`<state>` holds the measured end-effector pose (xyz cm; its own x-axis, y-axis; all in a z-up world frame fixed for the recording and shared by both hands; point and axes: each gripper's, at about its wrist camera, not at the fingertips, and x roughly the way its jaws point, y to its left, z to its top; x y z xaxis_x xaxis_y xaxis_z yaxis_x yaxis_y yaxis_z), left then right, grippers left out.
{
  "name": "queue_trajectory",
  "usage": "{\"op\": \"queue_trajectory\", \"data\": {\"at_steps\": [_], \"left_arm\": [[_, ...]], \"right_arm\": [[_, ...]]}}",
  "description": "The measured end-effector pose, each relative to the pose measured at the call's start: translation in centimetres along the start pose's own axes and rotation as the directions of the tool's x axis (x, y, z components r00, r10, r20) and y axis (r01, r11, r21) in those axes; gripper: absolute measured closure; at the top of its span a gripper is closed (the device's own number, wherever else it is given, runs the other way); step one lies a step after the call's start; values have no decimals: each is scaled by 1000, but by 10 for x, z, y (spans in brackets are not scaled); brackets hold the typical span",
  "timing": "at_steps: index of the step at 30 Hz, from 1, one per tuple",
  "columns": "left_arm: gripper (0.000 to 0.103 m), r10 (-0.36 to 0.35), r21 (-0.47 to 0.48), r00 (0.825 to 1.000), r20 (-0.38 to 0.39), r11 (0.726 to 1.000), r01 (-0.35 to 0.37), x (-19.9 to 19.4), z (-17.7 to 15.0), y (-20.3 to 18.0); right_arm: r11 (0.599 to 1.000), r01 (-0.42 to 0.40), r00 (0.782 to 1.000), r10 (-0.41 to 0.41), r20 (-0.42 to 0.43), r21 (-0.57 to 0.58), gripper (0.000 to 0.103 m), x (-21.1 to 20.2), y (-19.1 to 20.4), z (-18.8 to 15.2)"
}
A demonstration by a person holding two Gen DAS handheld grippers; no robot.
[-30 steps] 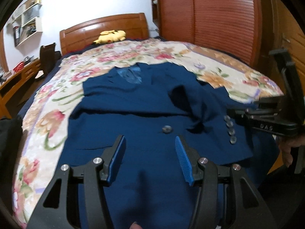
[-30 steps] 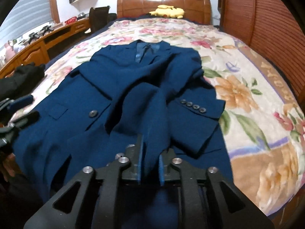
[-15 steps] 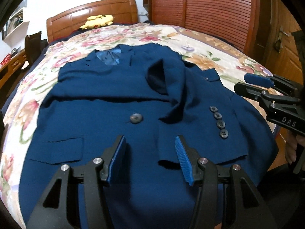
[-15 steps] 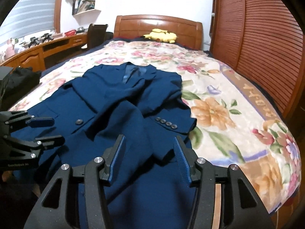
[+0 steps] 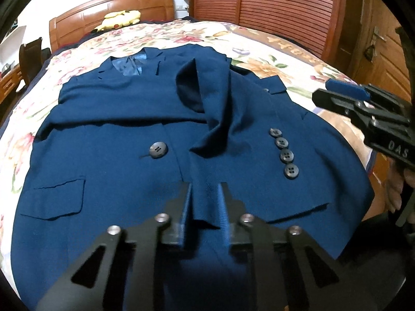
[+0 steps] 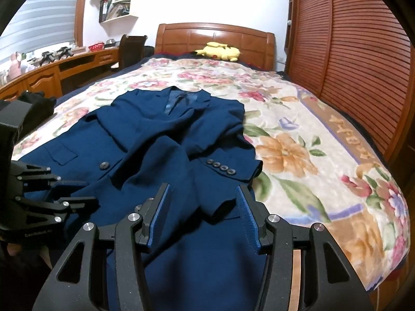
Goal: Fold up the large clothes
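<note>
Left wrist view shows the navy jacket (image 5: 109, 140) spread face-up over the flowered bedspread (image 5: 262, 39), filling the middle of the frame, one sleeve (image 5: 233, 119) thrown across its front with the cuff end lying low centre. The left gripper (image 5: 205, 202) has just been closing, and its blue pads now pinch that cuff edge, probably so the sleeve can be lifted and laid straight for the fold. Half a second ago those jaws stood wide with nothing between them. In the right wrist view the right gripper (image 6: 202, 207) stands apart above the jacket's hem at lower centre, holding nothing; a second ago it was nearly together, so it seems to have let go.
</note>
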<state>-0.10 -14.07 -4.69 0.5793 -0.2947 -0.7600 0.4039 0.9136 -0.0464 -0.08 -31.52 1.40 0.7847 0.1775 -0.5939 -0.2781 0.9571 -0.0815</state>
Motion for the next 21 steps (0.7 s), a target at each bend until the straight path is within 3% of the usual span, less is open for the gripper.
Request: {"op": "queue_trajectory", "data": {"at_steps": [7,11,15,21], "left_arm": [[103,9,56,1000,16,998,-10,-10,-3,-8],[103,4,80,995,101,997,-12,-51,9,-2],[103,35,51,977,209,998,-47,-101,28,31],[103,167,-16,957,236,986,-168,-127,53,103]], "right_arm": [[1000,-3,1000,2,24,16,51,-3,-4,1],[1000,-1,999,0,35,27,51,-6,-6,2],[999,-9,999,7,54,41,51,-9,-9,4],[997,-39,996,33,77,73,51,0,-7,11]]}}
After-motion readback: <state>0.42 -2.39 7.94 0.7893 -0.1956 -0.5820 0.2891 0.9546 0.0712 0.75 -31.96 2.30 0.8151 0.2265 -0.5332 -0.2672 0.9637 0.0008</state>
